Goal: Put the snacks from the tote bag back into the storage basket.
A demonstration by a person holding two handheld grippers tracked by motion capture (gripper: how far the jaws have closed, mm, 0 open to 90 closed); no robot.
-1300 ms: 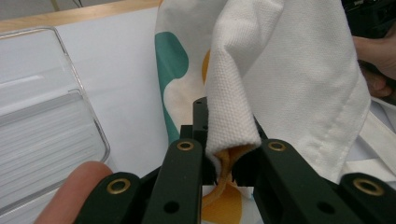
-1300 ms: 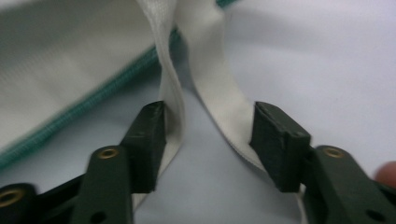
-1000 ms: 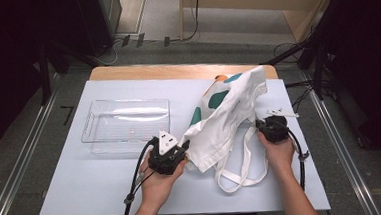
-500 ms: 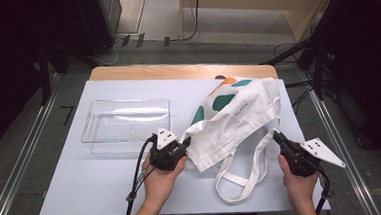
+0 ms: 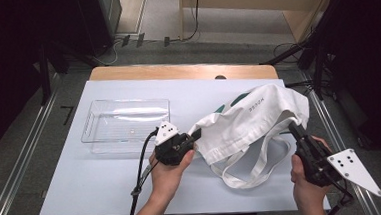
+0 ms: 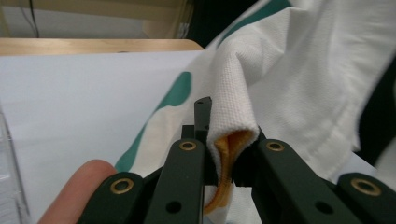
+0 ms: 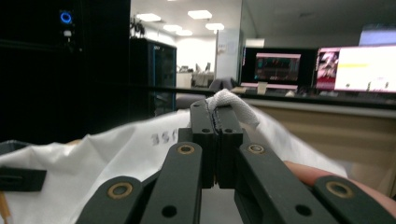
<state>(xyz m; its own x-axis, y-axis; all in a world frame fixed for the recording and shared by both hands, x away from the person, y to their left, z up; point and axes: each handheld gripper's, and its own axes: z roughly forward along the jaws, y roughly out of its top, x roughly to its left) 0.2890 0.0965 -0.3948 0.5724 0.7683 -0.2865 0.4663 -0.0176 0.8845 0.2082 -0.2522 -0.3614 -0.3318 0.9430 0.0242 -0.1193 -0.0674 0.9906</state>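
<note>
Left tongs (image 5: pixel 196 135) clamped on tote bag (image 5: pixel 249 121) edge beside clear tray (image 5: pixel 124 122); right tongs (image 5: pixel 294 129) pinch opposite edge. Step: spreading bag. Next: even tension, lay flat.

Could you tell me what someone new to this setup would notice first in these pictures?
The white tote bag with teal patches stands out, stretched above the table's right half between the two claws. The left claw pinches a fold of its edge near the table's middle, and the right claw grips the fabric at the right edge, lifted. To the left, an empty clear plastic tray sits on the white table.
</note>
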